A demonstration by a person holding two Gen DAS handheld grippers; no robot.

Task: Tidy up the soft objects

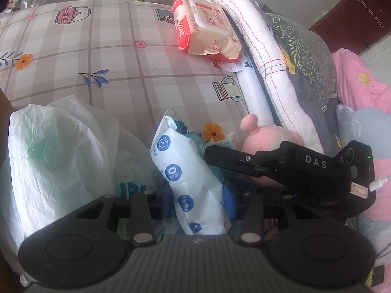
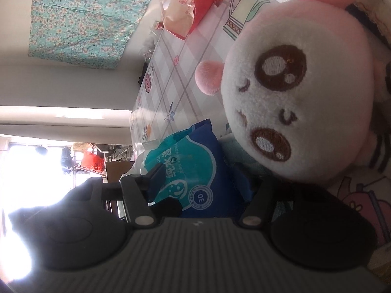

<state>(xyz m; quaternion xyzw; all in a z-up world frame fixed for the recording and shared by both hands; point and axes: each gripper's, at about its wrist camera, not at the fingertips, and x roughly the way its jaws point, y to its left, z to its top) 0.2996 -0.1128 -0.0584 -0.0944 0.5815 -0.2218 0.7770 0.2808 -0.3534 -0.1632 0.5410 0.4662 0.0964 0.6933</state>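
A soft wipes pack [image 1: 190,183], white with blue icons on this side, stands upright on the bed between the blue pads of my left gripper [image 1: 198,202], which press on both its sides. The right wrist view shows its blue and teal front [image 2: 195,171]. My right gripper [image 2: 205,183] is rolled on its side with the same pack between its jaws, which stand apart from it. Its black body [image 1: 305,168] reaches in from the right. A pink and white plush toy [image 2: 305,92] lies just beyond the pack, its pink ear [image 1: 249,122] showing past the black finger.
A crumpled white plastic bag [image 1: 61,146] lies left of the pack. A red and cream wipes pack [image 1: 207,29] sits further up the checked bedsheet [image 1: 110,56]. A white rolled towel [image 1: 256,48] and piled bedding [image 1: 308,56] line the right side.
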